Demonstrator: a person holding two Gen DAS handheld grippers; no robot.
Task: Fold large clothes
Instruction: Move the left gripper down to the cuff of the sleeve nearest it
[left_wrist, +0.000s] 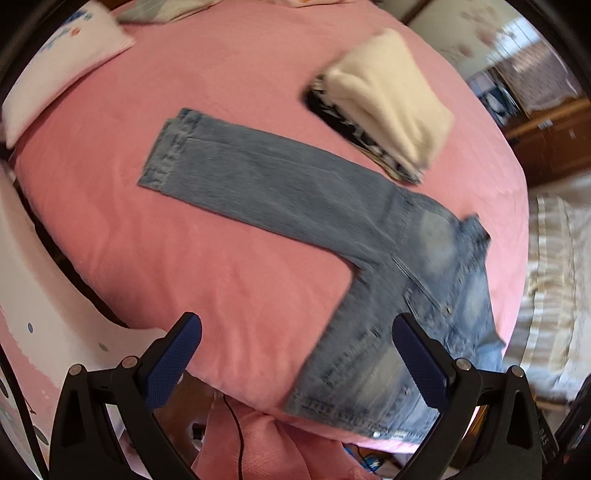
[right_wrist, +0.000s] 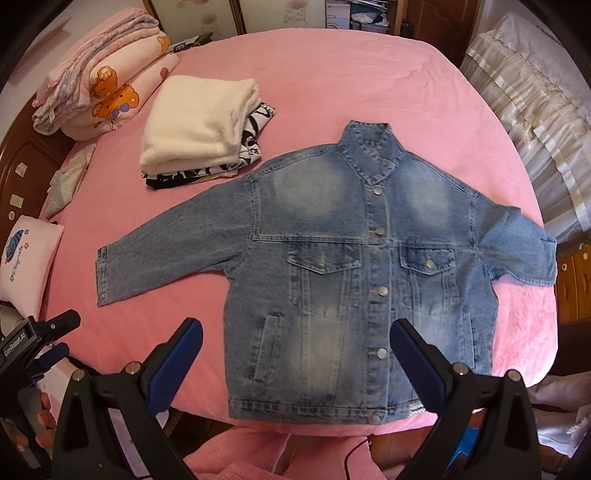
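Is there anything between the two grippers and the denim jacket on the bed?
Nothing visible does. The denim jacket lies flat and uncovered on the pink bed; the open left gripper and right gripper hover above it. The folded clothes stack sits beside it.

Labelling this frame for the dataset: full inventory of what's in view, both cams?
denim jacket: 1, faded blue, spread flat, front up, buttoned, on the near half of the bed
bed cover: 1, pink, under everything
folded clothes stack: 1, cream piece on top, black-and-white print below, beyond the jacket's left sleeve
folded quilt: 1, pink with bear print, far left edge
pillow: 1, white with blue print, left edge
left gripper: black, blue pads, jaws open, above the bed's near edge
right gripper: same build, jaws open, above the jacket hem
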